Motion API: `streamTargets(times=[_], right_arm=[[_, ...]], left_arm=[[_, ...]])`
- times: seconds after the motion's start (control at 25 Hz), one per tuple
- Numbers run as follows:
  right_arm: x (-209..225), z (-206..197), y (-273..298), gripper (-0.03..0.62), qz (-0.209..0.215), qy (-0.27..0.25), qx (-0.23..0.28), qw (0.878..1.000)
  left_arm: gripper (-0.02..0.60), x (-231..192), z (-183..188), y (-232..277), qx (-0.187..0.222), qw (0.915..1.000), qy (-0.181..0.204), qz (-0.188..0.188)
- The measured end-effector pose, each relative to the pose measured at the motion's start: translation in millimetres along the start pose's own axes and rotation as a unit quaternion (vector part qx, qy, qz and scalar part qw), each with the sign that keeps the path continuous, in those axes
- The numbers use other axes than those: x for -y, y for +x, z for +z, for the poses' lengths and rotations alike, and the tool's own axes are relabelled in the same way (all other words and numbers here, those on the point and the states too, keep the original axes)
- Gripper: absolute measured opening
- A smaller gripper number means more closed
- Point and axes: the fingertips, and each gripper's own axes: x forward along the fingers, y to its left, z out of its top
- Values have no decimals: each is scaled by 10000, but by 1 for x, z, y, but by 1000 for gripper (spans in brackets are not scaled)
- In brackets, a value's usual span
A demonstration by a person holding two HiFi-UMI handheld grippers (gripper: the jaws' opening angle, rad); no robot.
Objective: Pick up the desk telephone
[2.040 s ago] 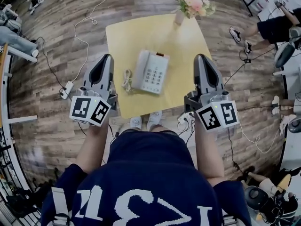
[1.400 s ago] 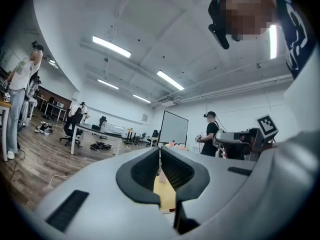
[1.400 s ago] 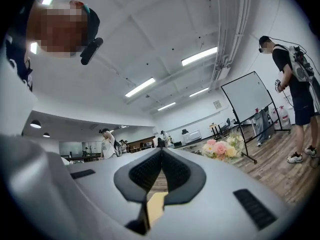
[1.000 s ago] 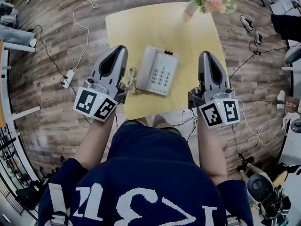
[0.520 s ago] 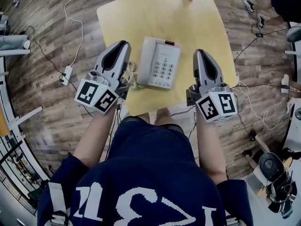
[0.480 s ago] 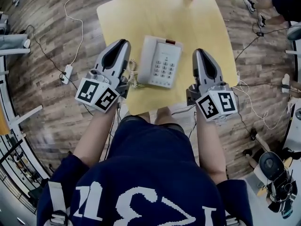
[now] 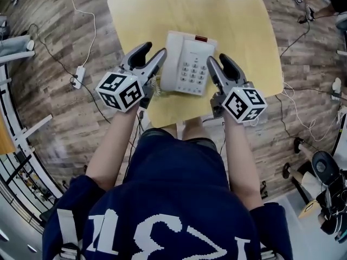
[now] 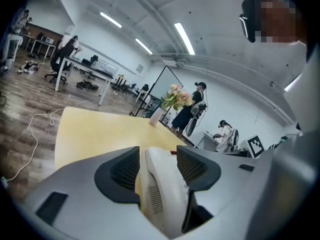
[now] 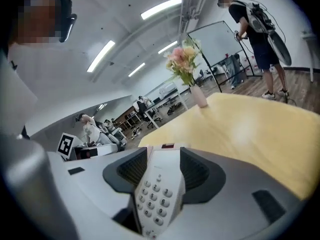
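Head view: the phone point(image 7: 187, 64) sits near the front edge of the yellow desk point(image 7: 162, 10), handset point(image 7: 172, 58) on its left side. The left tool point(image 7: 154, 52) is at the handset side and the right tool point(image 7: 218, 60) at the keypad point(image 7: 195, 72) side.

Left gripper view: the jaws are apart and opening. The phone's handset edge sits between them, with a sliver of gap at the left jaw.

Right gripper view: jaws apart and opening too, with the keypad edge between them. Flowers point(image 9: 182, 59) stand at the desk's far end.
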Motion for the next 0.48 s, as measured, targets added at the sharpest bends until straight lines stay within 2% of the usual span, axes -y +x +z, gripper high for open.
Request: streamTargets(times=[0.12,0.28,0.48], right_arm=[[7,-28,10,225,122,346,-406,9985],[21,-54,13,236,43,448,-722,9964],[19,-73,17,242,172,701,-958,9928]], left_arm=[[252,-5,-26,10,-472,9980,-376,-178],[296,-7,-54,20,-1009,9890,-986,-443],[307,-3,-79,22,-1568,9767,-1280,-709]])
